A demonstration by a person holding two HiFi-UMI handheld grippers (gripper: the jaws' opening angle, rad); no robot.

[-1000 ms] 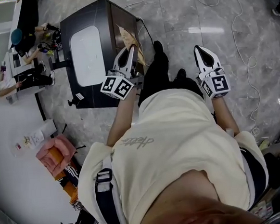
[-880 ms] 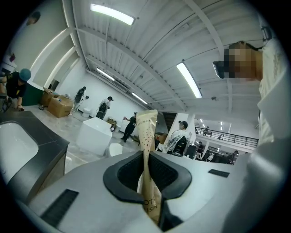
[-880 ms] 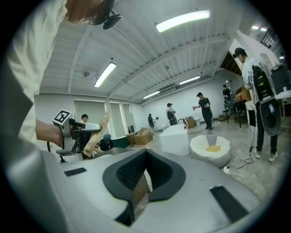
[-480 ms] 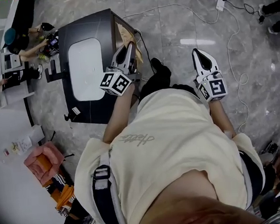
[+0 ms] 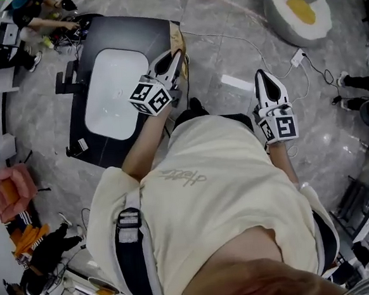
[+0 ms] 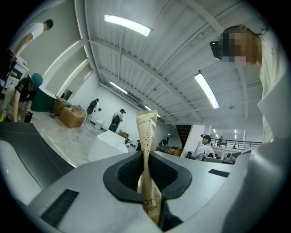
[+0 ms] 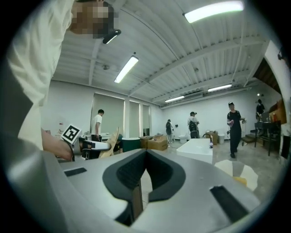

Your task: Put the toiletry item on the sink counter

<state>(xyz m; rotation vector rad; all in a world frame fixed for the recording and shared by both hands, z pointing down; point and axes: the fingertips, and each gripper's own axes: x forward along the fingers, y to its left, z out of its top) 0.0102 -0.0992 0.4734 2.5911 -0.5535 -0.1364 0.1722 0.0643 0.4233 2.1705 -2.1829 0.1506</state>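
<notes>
A flat tan toiletry packet with small print stands upright between the pads of my left gripper, which is shut on it. In the head view that left gripper hangs over the right edge of the black sink counter, and the packet sticks out past the jaws. The counter holds a white basin. My right gripper is off to the right over the grey floor. Its pads meet with nothing between them.
A white-and-yellow egg-shaped seat lies on the floor at the far right, with a power strip and cable near it. People work at desks at the top left. A pink chair is at the left edge.
The sink counter has slid rightward and closer in the head view, so the left gripper now sits at its right edge. Both grippers keep their hold and spacing.
</notes>
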